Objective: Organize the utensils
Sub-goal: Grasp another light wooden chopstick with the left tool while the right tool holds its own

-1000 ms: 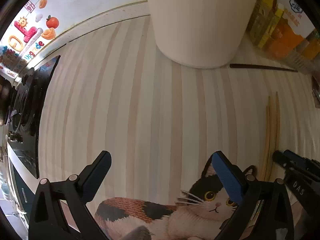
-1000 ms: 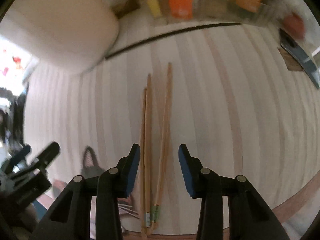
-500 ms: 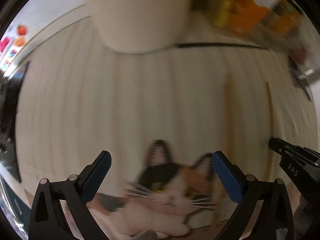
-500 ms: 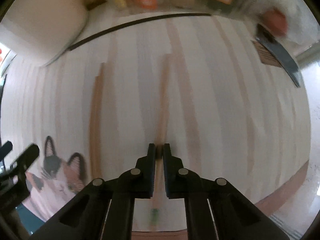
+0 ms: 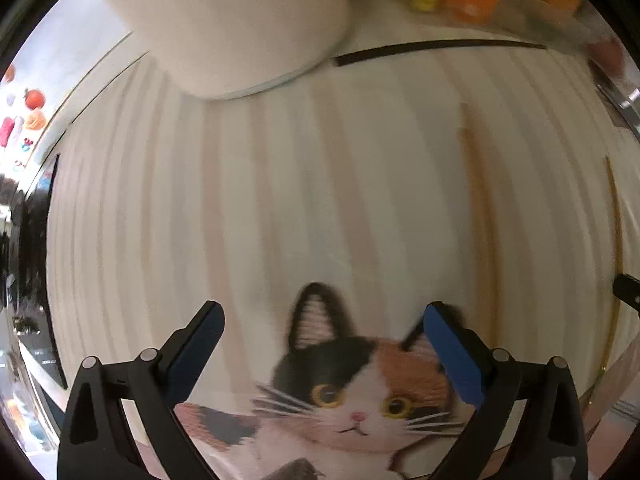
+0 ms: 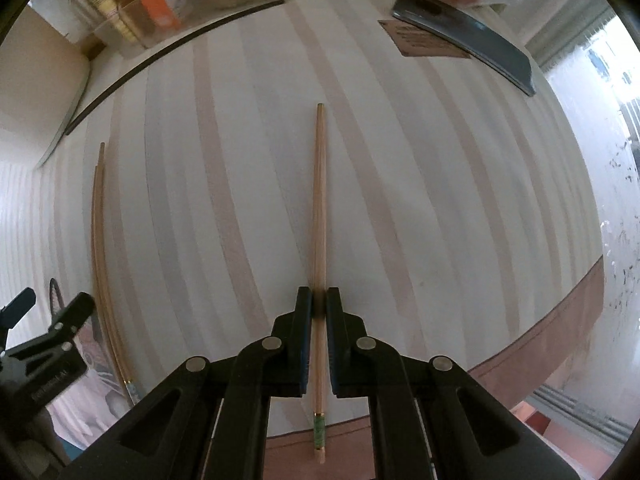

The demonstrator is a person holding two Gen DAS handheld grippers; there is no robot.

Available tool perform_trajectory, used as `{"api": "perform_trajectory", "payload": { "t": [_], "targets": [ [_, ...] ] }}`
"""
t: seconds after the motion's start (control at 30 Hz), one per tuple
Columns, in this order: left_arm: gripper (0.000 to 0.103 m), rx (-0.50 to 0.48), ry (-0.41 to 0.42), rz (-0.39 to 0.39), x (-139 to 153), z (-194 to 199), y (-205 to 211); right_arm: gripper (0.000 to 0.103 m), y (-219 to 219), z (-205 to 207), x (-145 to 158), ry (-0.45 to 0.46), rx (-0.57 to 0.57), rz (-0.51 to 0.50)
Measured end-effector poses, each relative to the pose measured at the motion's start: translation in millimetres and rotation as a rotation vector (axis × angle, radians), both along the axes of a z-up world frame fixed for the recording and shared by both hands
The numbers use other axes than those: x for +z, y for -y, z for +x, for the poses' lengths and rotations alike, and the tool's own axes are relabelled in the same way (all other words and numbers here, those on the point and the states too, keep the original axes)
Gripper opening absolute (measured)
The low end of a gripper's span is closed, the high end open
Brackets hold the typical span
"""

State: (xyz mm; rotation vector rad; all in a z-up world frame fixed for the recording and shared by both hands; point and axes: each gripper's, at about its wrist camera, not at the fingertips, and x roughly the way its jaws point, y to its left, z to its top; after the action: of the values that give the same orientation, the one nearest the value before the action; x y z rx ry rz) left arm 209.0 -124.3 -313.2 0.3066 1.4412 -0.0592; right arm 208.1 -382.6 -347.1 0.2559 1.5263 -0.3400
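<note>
Wood, thin and smooth, is what your right tool is closed on: a single chopstick pinched near its decorated butt end, its tip pointing away over the striped mat on the worktop. The grip sits far back on the shaft, so the long front part can swing or droop if you turn the wrist fast, and a round stick between flat pads may roll or slide out; I judge a slow, level carry to be safer. The other two chopsticks lie together well to the left, close to your left tool, which hangs wide apart with nothing in it over the cat picture (the printed corner of the mat). If you bring the held stick back beside that pair, watch the left tool; it stands in the path and could knock them askew. Farther off, a black chopstick lies across the far edge of the mat, next to a large white container, with boxes in a clear bin behind it. A dark flat case rests at the far right. None of these crowd the held stick now, though its long tip could catch the bin if you sweep forward.
</note>
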Motion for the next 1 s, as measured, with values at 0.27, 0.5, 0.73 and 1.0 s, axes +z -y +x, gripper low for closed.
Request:
{"api": "perform_trajectory", "payload": {
  "t": [0.27,0.5,0.73,1.0],
  "targets": [
    [0.099,0.051,-0.073,-0.204,8,-4,18,0.007,25,-13,9,0.022,-0.012,0.051],
    [0.102,-0.016,-0.028,-0.058,0,-6,30,0.007,16,-7,3,0.023,0.001,0.038],
    [0.096,0.035,-0.009,-0.034,3,6,-10,0.007,10,-14,10,0.022,0.003,0.032],
    [0.006,0.021,-0.032,-0.145,14,8,11,0.007,-23,-7,19,0.020,0.051,0.020]
  ]
}}
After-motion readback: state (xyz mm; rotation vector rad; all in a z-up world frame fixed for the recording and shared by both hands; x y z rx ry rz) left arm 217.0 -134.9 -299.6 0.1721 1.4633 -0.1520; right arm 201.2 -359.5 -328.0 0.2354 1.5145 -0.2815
